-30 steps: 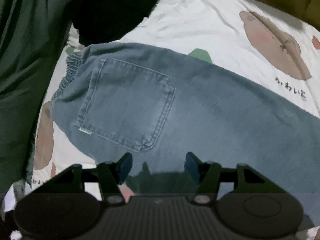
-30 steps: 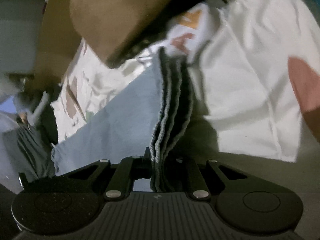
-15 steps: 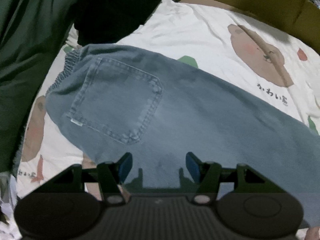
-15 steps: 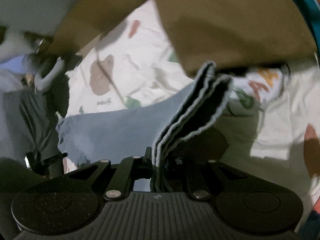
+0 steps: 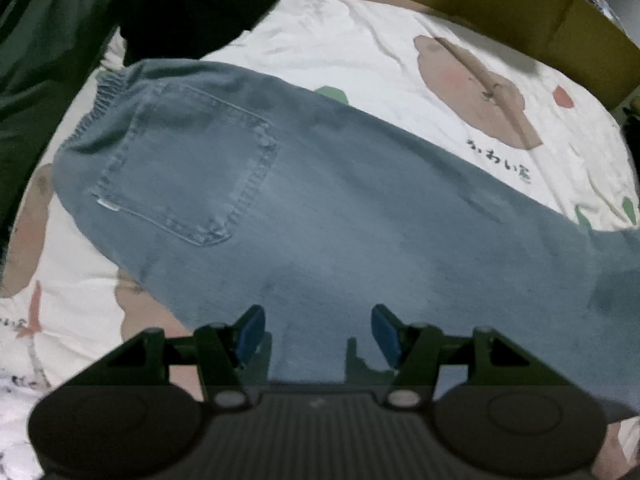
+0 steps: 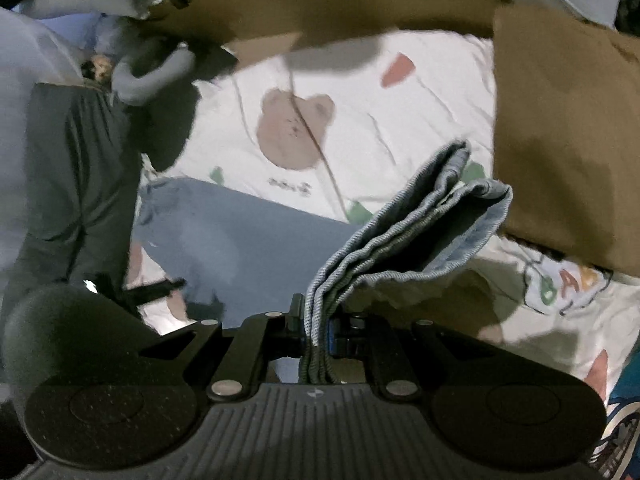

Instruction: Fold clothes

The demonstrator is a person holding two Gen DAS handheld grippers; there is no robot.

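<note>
Light blue jeans (image 5: 320, 208) lie flat on a white bear-print sheet (image 5: 360, 48), back pocket (image 5: 188, 164) up, waistband at the left, legs running right. My left gripper (image 5: 318, 330) hovers open above the thigh area, nothing between its blue pads (image 5: 250, 334). In the right wrist view my right gripper (image 6: 318, 328) is shut on the jeans' leg hems (image 6: 404, 236), which stand lifted off the sheet in stacked layers. The rest of the jeans (image 6: 240, 236) stretches away to the left below them.
Dark green and black clothes (image 5: 60, 40) are piled at the left of the sheet. Brown cardboard (image 6: 560, 140) borders the sheet at the far side and right. A grey soft toy (image 6: 140, 72) lies at the far left corner.
My right gripper has swung left and up with the leg hems, bringing the bear print and the flat jeans into view. My left gripper has drifted slightly back, staying open.
</note>
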